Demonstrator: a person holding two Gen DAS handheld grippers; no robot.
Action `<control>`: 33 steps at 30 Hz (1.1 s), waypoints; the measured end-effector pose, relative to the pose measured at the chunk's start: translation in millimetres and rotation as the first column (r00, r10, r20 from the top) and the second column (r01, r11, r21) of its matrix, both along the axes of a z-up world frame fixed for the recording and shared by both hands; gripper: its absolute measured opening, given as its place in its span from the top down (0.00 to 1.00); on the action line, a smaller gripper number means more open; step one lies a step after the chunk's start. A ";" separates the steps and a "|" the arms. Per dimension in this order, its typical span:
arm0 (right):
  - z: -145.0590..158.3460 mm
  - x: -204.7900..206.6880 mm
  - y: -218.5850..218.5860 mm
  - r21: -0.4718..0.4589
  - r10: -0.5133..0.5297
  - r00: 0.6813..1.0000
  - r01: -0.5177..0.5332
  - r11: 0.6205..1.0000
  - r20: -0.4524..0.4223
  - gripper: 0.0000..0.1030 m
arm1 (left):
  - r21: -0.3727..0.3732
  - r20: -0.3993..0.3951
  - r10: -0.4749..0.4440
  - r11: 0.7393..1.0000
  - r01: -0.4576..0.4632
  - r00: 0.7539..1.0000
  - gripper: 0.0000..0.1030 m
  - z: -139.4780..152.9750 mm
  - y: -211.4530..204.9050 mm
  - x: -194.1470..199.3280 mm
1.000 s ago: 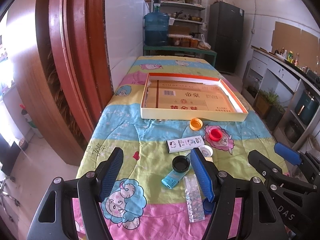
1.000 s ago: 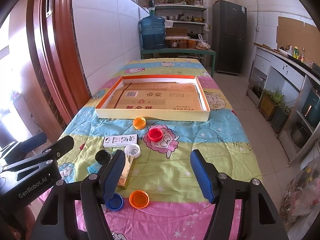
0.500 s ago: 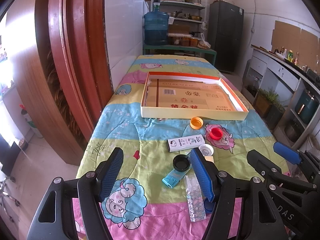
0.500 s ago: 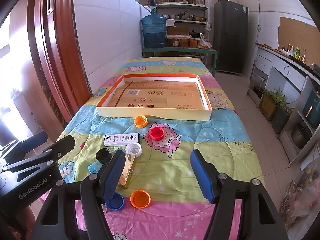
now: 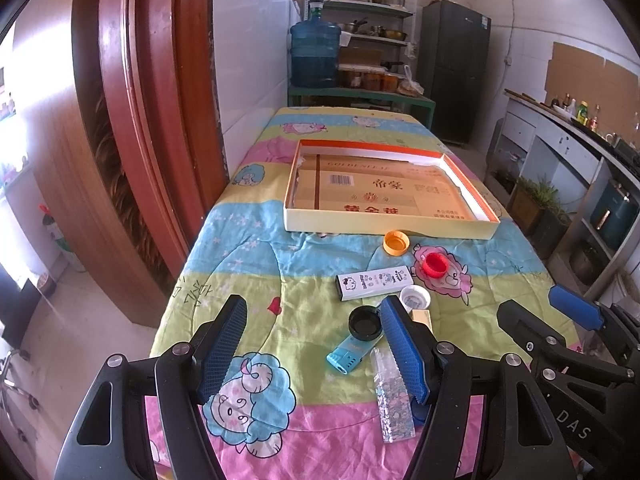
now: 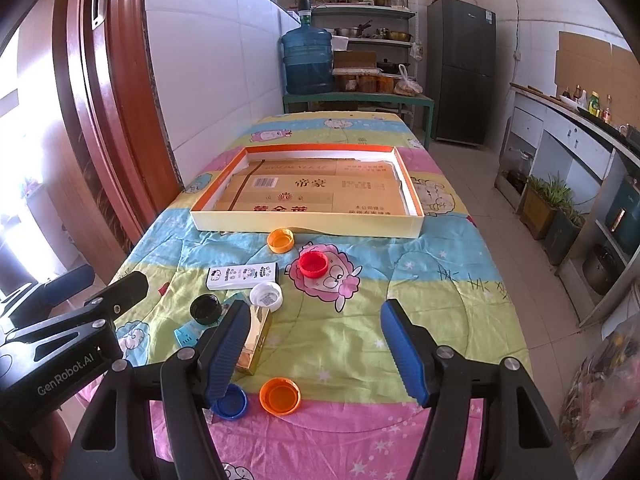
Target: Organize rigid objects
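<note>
Left tool (image 5: 314, 346) agape above bare quilt (image 5: 280, 304)

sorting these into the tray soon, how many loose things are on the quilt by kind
bottle caps: 6 (2 orange, 1 red, 1 white, 1 black, 1 blue)
flat boxes and packs: 4 (white printed, gold, light blue, clear patterned)
total: 10

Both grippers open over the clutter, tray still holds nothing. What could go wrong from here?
1. The black cap, blue lighter and clear patterned box lie packed together by the left gripper; closing on one may knock another.
2. The gold box lies partly hidden behind a finger of the right gripper, so a descent could hit it.
3. The shallow tray wall may let caps roll out.
</note>
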State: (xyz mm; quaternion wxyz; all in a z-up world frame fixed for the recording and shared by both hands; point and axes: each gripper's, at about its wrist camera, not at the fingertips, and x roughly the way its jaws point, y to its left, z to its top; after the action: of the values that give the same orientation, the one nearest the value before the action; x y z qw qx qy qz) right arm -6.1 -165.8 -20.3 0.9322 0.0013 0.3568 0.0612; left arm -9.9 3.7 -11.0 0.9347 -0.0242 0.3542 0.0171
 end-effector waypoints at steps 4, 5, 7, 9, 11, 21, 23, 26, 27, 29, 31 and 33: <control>-0.3 0.0 0.2 0.000 -0.001 1.000 0.001 1.000 0.001 0.35 | 0.000 -0.001 0.001 1.000 -0.001 1.000 0.31 -0.2 0.0 0.8; 0.3 0.1 0.3 0.000 0.000 1.000 0.000 1.000 0.001 0.35 | 0.000 -0.002 0.001 1.000 -0.001 1.000 0.31 -0.7 -0.1 0.8; 0.3 0.1 0.4 0.000 0.000 1.000 0.000 1.000 0.001 0.35 | -0.001 -0.002 0.002 1.000 -0.002 1.000 0.31 -1.4 0.0 0.6; 0.2 0.1 0.2 0.000 -0.002 1.000 0.002 1.000 0.001 0.35 | -0.002 -0.002 0.002 1.000 -0.002 1.000 0.31 -1.9 0.0 0.7; 0.5 0.2 0.2 0.001 -0.001 1.000 0.001 1.000 0.001 0.35 | -0.001 -0.002 0.003 1.000 -0.003 1.000 0.31 -2.0 0.0 0.7; -2.1 0.7 0.5 0.001 -0.007 1.000 0.007 1.000 -0.002 0.35 | -0.007 -0.007 0.008 1.000 -0.008 1.000 0.31 -5.7 2.4 0.6; -2.0 0.9 0.7 0.001 -0.007 1.000 0.007 1.000 -0.003 0.35 | -0.006 -0.007 0.008 1.000 -0.008 1.000 0.31 -5.9 2.3 0.7; -2.6 0.6 0.5 0.000 -0.007 1.000 0.007 1.000 -0.004 0.35 | -0.005 -0.010 0.009 1.000 -0.009 1.000 0.31 -7.1 3.4 0.7; -3.2 0.6 0.3 0.000 -0.007 1.000 0.007 1.000 -0.004 0.35 | -0.005 -0.011 0.010 1.000 -0.010 1.000 0.31 -7.6 3.8 0.7; -4.4 0.3 -0.7 -0.001 -0.009 1.000 0.009 1.000 -0.007 0.35 | -0.006 -0.016 0.013 1.000 -0.013 1.000 0.31 -8.4 4.8 0.3; -5.9 0.3 -2.4 0.002 -0.013 1.000 0.013 1.000 -0.011 0.35 | -0.008 -0.020 0.014 1.000 -0.014 1.000 0.31 -9.0 5.3 0.2; -7.0 0.0 -3.7 0.006 -0.015 1.000 0.015 1.000 -0.014 0.35 | -0.010 -0.020 0.012 1.000 -0.013 1.000 0.31 -9.5 6.0 -0.5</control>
State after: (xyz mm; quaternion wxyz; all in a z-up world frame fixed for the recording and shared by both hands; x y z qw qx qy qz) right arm -6.2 -169.5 -27.3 0.9302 0.0071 0.3629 0.0552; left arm -10.4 9.7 -20.4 0.9308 -0.0310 0.3636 0.0214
